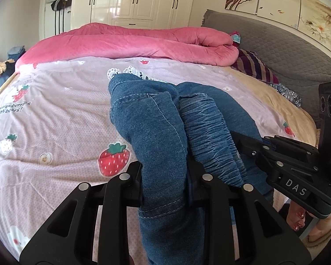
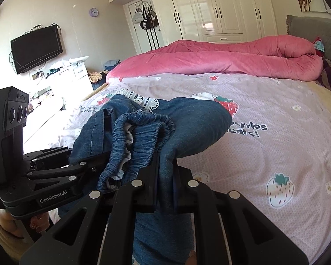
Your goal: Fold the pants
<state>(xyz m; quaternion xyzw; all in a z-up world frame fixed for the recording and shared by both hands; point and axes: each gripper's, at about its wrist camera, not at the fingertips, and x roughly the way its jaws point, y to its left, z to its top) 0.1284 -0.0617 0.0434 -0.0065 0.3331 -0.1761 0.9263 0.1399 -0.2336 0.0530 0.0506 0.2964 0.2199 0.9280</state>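
The blue denim pants (image 1: pixel 156 119) are mid-fold: the left tool (image 1: pixel 165 183) and the right tool (image 2: pixel 165 181) each pinch a bunch of denim near the elastic waistband (image 2: pixel 141 128), held just above the bed with the far end draped on it. I judge that laying down and flattening remain. Beneath lies a strawberry-print sheet (image 2: pixel 264 154), with a pink quilt (image 1: pixel 130 42) and white wardrobes (image 2: pixel 220 8) beyond.

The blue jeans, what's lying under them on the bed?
Under the jeans a white lace piece pokes out at their far edge, on the strawberry-print sheet. How far the lace runs beneath is covered by denim.
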